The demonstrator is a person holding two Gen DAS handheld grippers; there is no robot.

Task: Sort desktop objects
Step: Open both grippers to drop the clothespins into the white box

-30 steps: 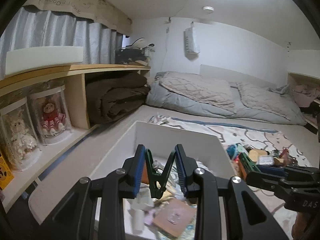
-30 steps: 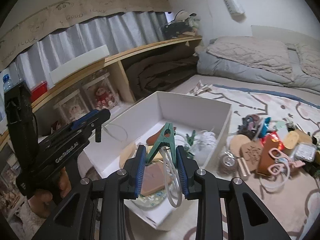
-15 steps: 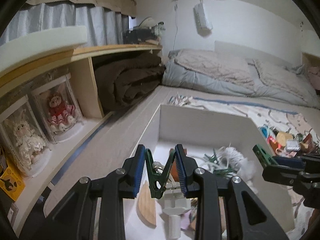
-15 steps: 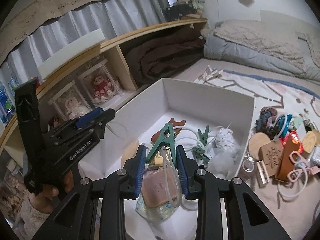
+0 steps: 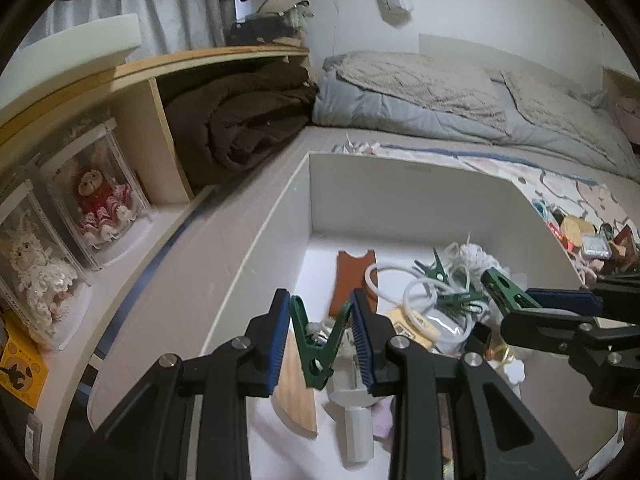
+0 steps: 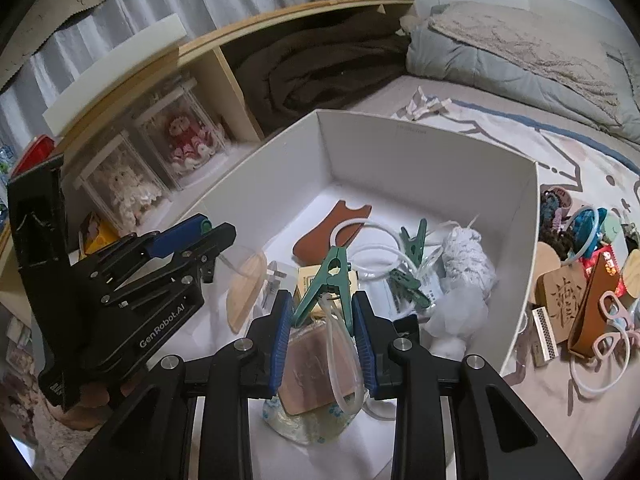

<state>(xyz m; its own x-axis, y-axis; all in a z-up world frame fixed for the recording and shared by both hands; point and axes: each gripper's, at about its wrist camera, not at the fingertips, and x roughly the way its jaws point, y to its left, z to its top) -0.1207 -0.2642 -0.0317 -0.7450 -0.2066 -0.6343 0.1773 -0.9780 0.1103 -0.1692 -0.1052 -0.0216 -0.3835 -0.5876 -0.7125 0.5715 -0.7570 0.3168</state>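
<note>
Hand-held grippers (image 5: pixel 322 334) (image 6: pixel 322 322) angled down over white box (image 6: pixel 400 148), each clamping a clothespin (image 5: pixel 316 344).

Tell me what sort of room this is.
Most likely a bedroom: a rumpled grey quilt on a low bed, a folded brown blanket in a wooden shelf, and grey curtains.
</note>
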